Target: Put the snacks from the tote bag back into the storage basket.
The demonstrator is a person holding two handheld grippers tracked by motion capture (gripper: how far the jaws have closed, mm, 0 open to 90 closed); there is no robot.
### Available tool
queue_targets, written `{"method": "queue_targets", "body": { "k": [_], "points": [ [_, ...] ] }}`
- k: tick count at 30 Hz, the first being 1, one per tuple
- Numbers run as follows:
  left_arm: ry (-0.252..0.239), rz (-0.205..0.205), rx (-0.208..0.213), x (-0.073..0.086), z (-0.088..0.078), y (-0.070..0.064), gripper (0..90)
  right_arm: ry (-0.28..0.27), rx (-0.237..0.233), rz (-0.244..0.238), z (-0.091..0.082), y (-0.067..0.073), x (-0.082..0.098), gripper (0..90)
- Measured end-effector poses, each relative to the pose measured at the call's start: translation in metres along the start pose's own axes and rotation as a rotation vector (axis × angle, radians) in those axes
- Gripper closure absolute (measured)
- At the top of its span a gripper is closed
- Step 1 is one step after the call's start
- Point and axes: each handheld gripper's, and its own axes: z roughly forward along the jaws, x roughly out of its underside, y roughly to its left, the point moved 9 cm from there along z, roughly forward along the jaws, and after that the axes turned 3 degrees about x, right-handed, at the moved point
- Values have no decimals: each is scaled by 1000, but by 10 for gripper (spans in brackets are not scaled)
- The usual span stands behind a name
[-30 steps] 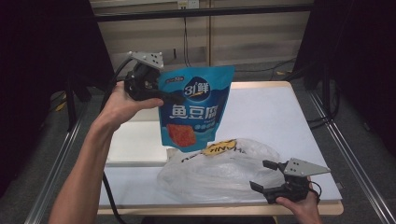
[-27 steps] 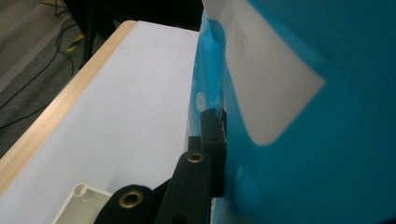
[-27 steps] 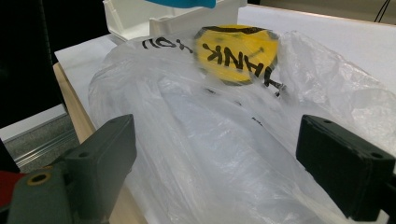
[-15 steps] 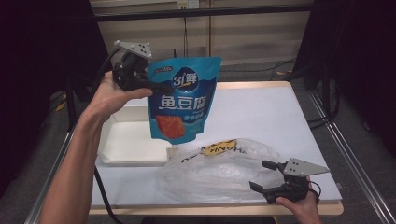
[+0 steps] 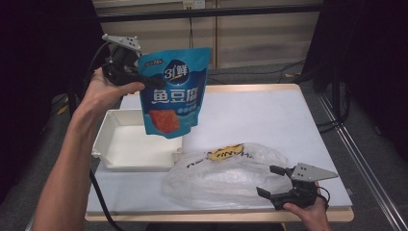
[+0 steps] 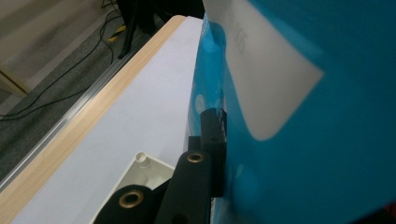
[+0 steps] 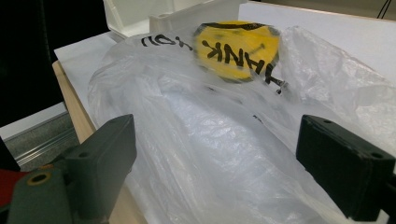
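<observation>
My left gripper [image 5: 143, 80] is shut on the upper left edge of a blue snack pouch [image 5: 173, 91], which hangs upright in the air over the white tray [image 5: 126, 147]. In the left gripper view the black jaws [image 6: 214, 140] pinch the pouch [image 6: 303, 116] close to the camera. My right gripper [image 5: 268, 181] rests open at the table's near right edge, its jaws level and pointing at a crumpled clear plastic bag [image 5: 226, 175]. In the right gripper view the bag [image 7: 224, 126] with its yellow smiley print [image 7: 238, 44] lies between and beyond the jaws [image 7: 224, 161], untouched.
The tray is an open white box on the left of the white table top [image 5: 269, 115]. Its corner shows below the pouch [image 6: 140, 163] and behind the bag [image 7: 154, 14]. Dark curtains stand at both sides. Cables lie on the floor behind the table.
My left hand has carried the pouch leftward and slightly up, from above the bag to above the tray. The right gripper and the bag have stayed still.
</observation>
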Motion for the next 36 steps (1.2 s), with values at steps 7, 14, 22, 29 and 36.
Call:
{"method": "queue_targets", "body": {
  "k": [7, 14, 22, 29, 36],
  "points": [
    [-10, -46, -22, 13, -13, 18, 900, -1, 1, 0, 0, 0, 0, 118],
    [-21, -78, -67, 25, -27, 32, 900, 0, -1, 2, 1, 0, 0, 118],
    [-8, -112, -84, 44, -15, 41, 900, -1, -2, -3, 1, 0, 0, 118],
    [-2, -127, -104, 58, -9, 52, 900, 1, -2, 1, 1, 0, 0, 118],
    [-2, -150, -129, 75, -5, 59, 900, 6, -3, 0, 2, 1, 1, 118]
  ]
}}
